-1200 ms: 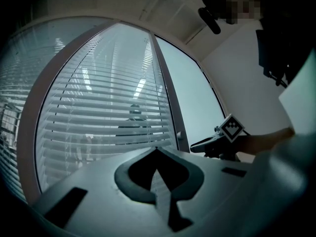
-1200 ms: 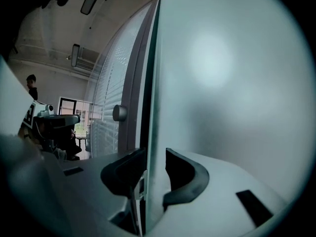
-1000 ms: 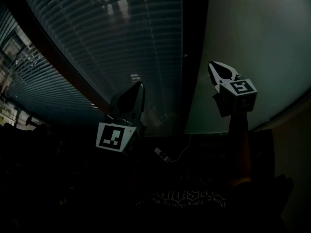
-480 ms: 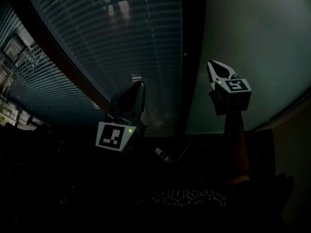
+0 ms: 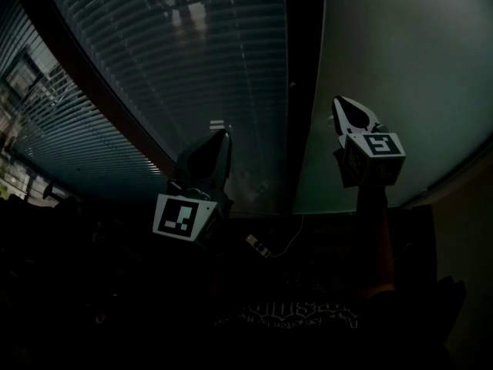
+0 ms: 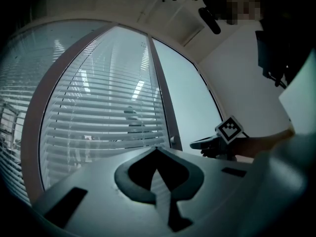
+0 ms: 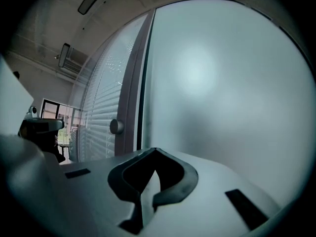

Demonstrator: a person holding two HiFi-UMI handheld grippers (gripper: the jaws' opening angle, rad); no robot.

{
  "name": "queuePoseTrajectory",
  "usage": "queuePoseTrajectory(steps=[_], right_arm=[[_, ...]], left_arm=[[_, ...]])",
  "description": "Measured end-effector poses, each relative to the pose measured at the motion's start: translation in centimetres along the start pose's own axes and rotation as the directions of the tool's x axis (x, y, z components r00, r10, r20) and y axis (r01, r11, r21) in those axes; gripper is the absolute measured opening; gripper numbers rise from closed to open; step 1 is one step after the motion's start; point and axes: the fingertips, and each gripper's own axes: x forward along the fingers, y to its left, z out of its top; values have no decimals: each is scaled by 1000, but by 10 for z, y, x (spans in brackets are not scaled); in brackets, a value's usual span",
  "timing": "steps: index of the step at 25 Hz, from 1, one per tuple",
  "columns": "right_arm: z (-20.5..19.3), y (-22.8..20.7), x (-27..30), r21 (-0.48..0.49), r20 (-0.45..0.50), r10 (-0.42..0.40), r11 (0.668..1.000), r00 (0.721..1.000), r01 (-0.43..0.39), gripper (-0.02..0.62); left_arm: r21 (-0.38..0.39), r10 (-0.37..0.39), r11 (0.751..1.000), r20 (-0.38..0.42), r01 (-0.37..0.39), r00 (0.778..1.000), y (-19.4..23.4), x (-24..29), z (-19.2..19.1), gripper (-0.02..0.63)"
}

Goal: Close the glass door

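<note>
A: Two grippers raised, both facing the glass wall?

B: Yes. The left gripper (image 5: 222,135) is held up in front of the slatted blind (image 5: 154,68). The right gripper (image 5: 339,102) is held in front of the frosted pane (image 5: 408,60).

A: How do the left jaws stand?

B: They are pressed together, tip against tip, with nothing between them. Its own view shows only the blind beyond the tips.

A: And the right jaws?

B: They are closed too and hold nothing. The frosted pane fills the view past them.

A: Where is the glass door?

B: Its dark upright frame (image 5: 300,91) runs between the two grippers, with the blind on its left and the frosted pane on its right. A round knob (image 7: 117,126) sits on that frame, to the left of the right gripper's tips and apart from them.

A: Is either gripper touching the glass or the frame?

B: I cannot tell from these views. The head view is very dark.

A: Anything lower down?

B: A pale cable (image 5: 289,237) lies on the floor at the foot of the frame. A forearm (image 5: 375,230) rises to the right gripper.
</note>
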Motion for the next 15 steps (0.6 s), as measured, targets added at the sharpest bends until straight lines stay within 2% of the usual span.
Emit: queuePoseTrajectory(steps=[5, 15], right_arm=[[11, 11, -16, -36, 29, 8, 999, 1000, -7, 2], [7, 15, -42, -38, 31, -9, 999, 999, 10, 2]], left_arm=[[-2, -6, 1000, 7, 6, 1000, -5, -2, 2, 1], [1, 2, 1000, 35, -2, 999, -8, -13, 9, 2]])
